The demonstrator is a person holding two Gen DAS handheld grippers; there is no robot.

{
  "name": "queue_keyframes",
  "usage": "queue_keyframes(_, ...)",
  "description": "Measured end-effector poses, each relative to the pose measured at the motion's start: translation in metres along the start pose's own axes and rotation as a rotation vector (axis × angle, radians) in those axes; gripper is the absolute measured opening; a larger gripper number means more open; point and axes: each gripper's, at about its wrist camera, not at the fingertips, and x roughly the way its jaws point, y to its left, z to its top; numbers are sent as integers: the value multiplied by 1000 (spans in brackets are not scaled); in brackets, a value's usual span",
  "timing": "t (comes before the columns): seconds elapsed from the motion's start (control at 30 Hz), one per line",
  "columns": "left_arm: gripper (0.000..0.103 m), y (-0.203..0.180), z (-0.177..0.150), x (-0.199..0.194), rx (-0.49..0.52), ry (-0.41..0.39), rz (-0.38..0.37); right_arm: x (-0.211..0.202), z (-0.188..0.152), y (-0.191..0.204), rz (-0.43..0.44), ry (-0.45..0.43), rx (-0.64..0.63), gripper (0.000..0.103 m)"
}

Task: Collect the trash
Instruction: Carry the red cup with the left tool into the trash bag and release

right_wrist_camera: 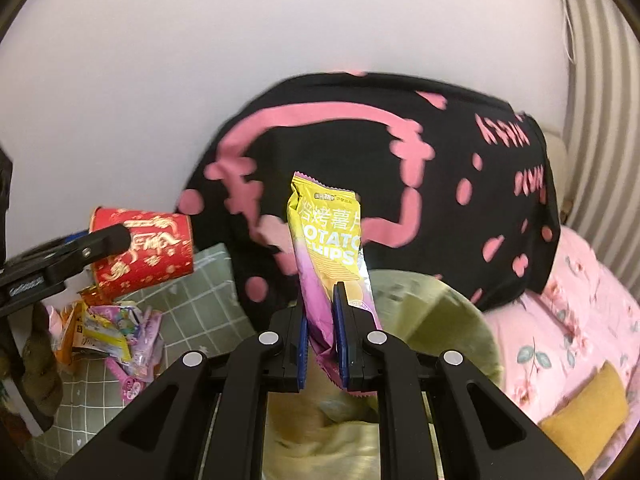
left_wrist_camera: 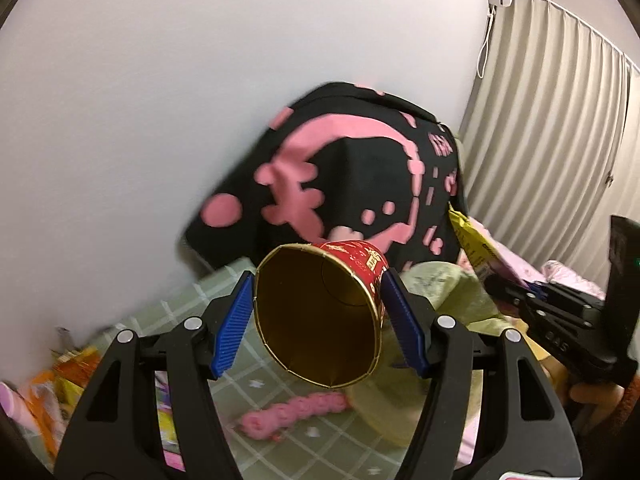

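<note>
At the far left, a heap of bright wrappers lies on the green checked sheet close to the white wall, too jumbled in the right wrist view to tell one piece from another. Above that heap the left gripper holds the red paper cup on its side, clear of the bedding; its blue pads press on the cup's flanks with the jaws spread fairly wide, and the gold-lined mouth faces the left wrist camera. Behind the cup a black garment with pink print is draped against the wall. In front of it, further right, the right gripper has its jaws nearly together, pinching the lower part of a yellow and purple potato chip bag, which stands upright above the fingers, also lifted off the bed. Below the bag lies a pale green cushion, blurred. To the right of that are a pink floral quilt and a mustard yellow pillow, with a ribbed beige curtain at the far right edge.
</note>
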Motion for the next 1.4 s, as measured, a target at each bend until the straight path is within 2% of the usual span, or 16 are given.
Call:
queue_keyframes(0.13, 61, -23, 3, 13, 37, 6, -25, -2, -3, -25, -51, -8, -31, 12)
queue_keyframes(0.43, 61, -73, 13, 58, 102, 64, -109, -8, -7, -85, -118, -24, 64, 12)
queue_keyframes(0.57, 62, -94, 9, 85, 107, 129, -165, -22, -10, -108, -165, -45, 99, 12)
queue_keyframes(0.73, 65, -118, -3, 119, 141, 223, -199, -34, -15, -130, -209, -54, 134, 12)
queue_keyframes(0.8, 66, -122, -10, 132, 128, 279, -239, -36, -17, -136, -216, -54, 146, 12)
queue_keyframes(0.87, 68, -122, -14, 137, 109, 303, -264, -38, -18, -138, -219, -54, 147, 12)
queue_keyframes(0.97, 76, -119, -17, 132, 102, 282, -246, -38, -19, -139, -214, -52, 148, 12)
queue_keyframes(1.07, 79, -112, -15, 127, 77, 264, -254, -34, -20, -135, -197, -44, 148, 12)
queue_keyframes(1.2, 79, -95, -9, 110, 44, 210, -207, -27, -19, -121, -144, -41, 142, 12)
queue_keyframes(1.4, 79, -70, -9, 84, 14, 155, -137, -10, -19, -89, -21, -24, 125, 12)
